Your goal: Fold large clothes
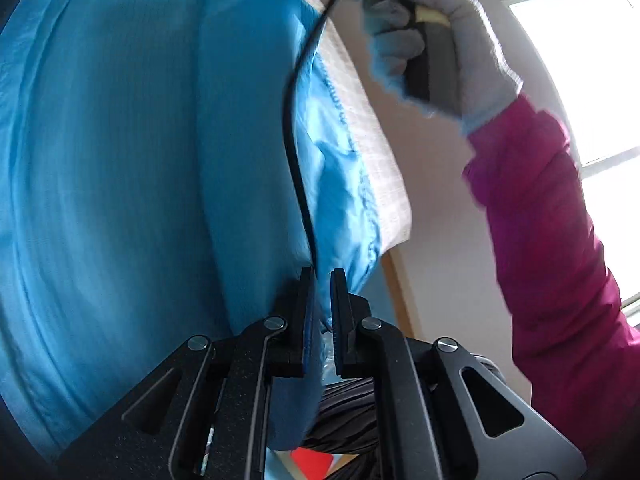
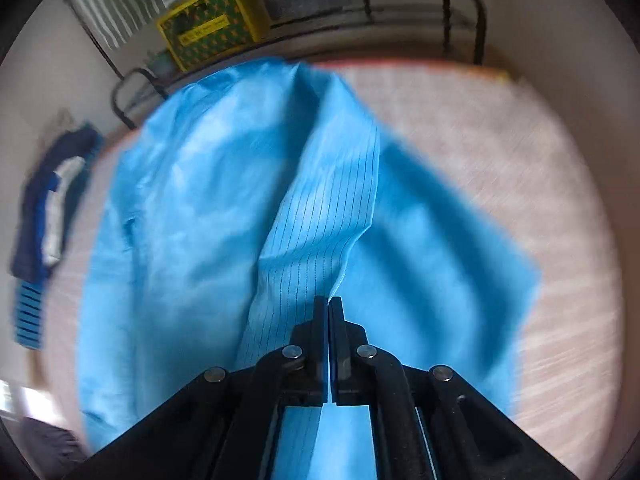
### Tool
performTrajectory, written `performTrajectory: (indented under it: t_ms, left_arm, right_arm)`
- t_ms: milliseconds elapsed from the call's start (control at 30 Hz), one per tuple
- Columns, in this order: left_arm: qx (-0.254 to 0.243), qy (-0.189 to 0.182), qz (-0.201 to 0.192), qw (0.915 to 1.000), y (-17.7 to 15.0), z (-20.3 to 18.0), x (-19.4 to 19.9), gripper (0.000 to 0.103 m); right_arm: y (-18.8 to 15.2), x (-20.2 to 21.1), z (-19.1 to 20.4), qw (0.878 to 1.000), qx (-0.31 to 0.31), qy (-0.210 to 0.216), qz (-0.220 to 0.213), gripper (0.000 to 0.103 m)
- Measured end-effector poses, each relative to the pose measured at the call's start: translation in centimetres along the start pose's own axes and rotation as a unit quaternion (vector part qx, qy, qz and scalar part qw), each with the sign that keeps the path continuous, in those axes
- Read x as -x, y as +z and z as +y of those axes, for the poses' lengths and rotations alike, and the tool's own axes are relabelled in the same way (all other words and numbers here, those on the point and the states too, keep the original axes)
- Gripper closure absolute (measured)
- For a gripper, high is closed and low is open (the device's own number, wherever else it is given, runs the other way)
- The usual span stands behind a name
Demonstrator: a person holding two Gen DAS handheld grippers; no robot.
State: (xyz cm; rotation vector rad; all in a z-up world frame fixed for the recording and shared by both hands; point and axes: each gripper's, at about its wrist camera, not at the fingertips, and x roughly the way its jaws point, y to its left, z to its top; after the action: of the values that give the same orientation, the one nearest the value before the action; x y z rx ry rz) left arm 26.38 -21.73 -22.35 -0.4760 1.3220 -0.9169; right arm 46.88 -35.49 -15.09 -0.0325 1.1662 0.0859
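Observation:
A large light-blue garment (image 2: 192,216) with thin dark pinstripes lies spread over a pale pink bed surface (image 2: 500,152). My right gripper (image 2: 328,300) points down at it and is shut on a raised fold of the blue cloth, which rises from its tips as a ridge. In the left wrist view the same blue garment (image 1: 120,160) fills the left side. My left gripper (image 1: 322,276) is shut on an edge of it, blue fabric pinched between the pads. A gloved hand (image 1: 432,36) with a magenta sleeve (image 1: 552,248) holds the other gripper's handle at top right.
A black cable (image 1: 296,128) curves down across the cloth. Dark blue folded clothes (image 2: 48,208) lie at the bed's left edge. A yellow patterned box (image 2: 212,20) and a black metal bed rail (image 2: 464,20) stand beyond. A bright window (image 1: 580,80) is at the right.

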Motion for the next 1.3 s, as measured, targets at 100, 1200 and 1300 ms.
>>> performTrajectory:
  t_ms: [100,1200,1300]
  left_arm:
    - [0.001,-0.011,0.003,0.9999,0.2,0.1,-0.3,0.098]
    - [0.032,0.0,-0.072,0.9969,-0.7,4.0,8.6,0.098]
    - [0.043,0.0,-0.079,0.996,-0.3,5.2,9.7,0.098]
  right_arm:
    - [2.0,2.5,-1.4,0.996,0.019,-0.086,-0.027,0.103]
    - [8.1,-7.6,-0.6,0.968,-0.163,0.192,-0.001,0.072]
    - [9.7,-10.4,-1.1,0.955,-0.201,0.22,0.004,0.072]
